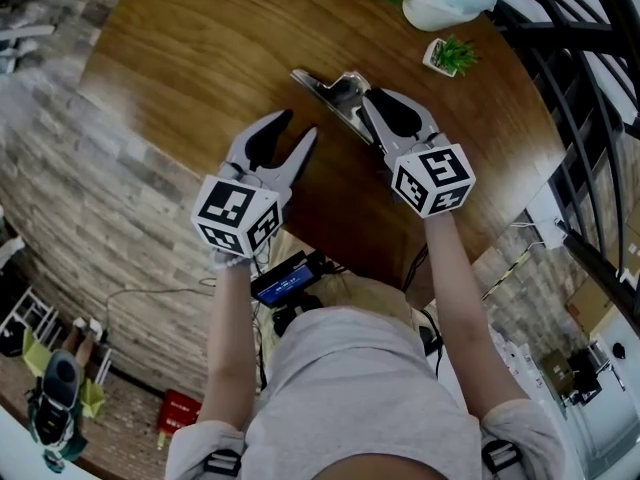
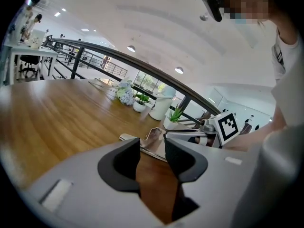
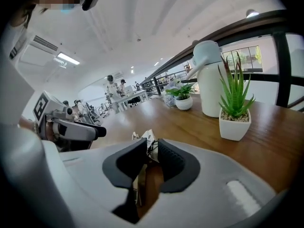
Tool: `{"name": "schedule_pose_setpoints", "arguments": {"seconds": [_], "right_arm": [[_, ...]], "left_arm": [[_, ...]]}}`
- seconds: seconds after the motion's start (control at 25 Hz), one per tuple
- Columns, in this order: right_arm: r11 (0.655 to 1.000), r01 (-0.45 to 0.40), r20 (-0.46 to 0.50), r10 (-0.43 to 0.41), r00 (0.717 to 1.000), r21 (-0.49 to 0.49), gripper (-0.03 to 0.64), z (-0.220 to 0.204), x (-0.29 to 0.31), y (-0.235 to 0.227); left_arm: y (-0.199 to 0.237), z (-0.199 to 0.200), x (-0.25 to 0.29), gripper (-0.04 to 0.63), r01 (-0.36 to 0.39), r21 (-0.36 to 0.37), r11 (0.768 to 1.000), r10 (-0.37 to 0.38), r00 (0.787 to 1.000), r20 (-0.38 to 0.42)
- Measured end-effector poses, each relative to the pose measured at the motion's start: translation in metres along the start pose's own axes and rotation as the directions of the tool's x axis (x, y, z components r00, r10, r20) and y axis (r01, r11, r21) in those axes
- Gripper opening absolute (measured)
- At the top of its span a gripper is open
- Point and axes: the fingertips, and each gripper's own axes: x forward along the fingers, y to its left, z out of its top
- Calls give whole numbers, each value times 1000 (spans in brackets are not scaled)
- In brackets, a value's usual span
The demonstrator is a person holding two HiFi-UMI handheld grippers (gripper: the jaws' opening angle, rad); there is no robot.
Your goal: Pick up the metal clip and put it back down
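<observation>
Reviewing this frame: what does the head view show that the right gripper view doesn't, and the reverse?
Only the head view: the person's torso, the curved near edge of the table, and the floor below with a red box.

Only the right gripper view: a second plant in a round white pot, people at distant desks, and a close look at the right gripper, jaws slightly apart with the metal clip between them.

Both: the clip, the left gripper, the white jug and the small potted plant.
</observation>
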Motion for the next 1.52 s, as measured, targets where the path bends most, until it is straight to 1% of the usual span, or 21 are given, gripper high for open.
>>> {"name": "schedule_pose_setpoints", "arguments": {"seconds": [0.16, 0.24, 0.32, 0.4, 0.48, 0.64, 0.88, 1.2, 1.32, 1.52], "right_arm": [[1000, 13, 2, -13, 1000, -29, 72, 3, -4, 0], [997, 17, 4, -17, 1000, -75, 67, 7, -9, 4], [990, 22, 6, -22, 1000, -139, 37, 11, -14, 10], [981, 35, 13, -33, 999, -189, 7, 15, -18, 16], [977, 48, 30, -42, 999, -209, 0, 19, -24, 23], [972, 70, 80, -53, 995, -225, 0, 34, -39, 33], [966, 85, 145, -50, 988, -245, 0, 55, -69, 57], [955, 123, 210, -67, 975, -269, 0, 73, -109, 77], [952, 139, 234, -75, 969, -272, 0, 79, -123, 81], [949, 152, 255, -80, 964, -277, 0, 82, -141, 86]], "left_arm": [[-1, 4, -4, 157, -10, 11, 1000, 10, 1000, 19], [-1, 9, -9, 112, -32, 27, 999, 31, 999, 42], [0, 15, -14, 50, -60, 40, 997, 57, 996, 72], [0, 20, -19, 7, -75, 43, 996, 71, 993, 98], [-3, 24, -25, 12, -75, 56, 996, 68, 991, 119], [-15, 34, -34, 12, -66, 113, 991, 49, 988, 145], [-33, 48, -58, 12, -82, 175, 981, 51, 983, 177], [-55, 67, -87, 12, -118, 270, 955, 61, 975, 212], [-63, 74, -95, 12, -127, 291, 948, 61, 973, 224], [-77, 80, -102, 12, -120, 323, 939, 42, 970, 238]]}}
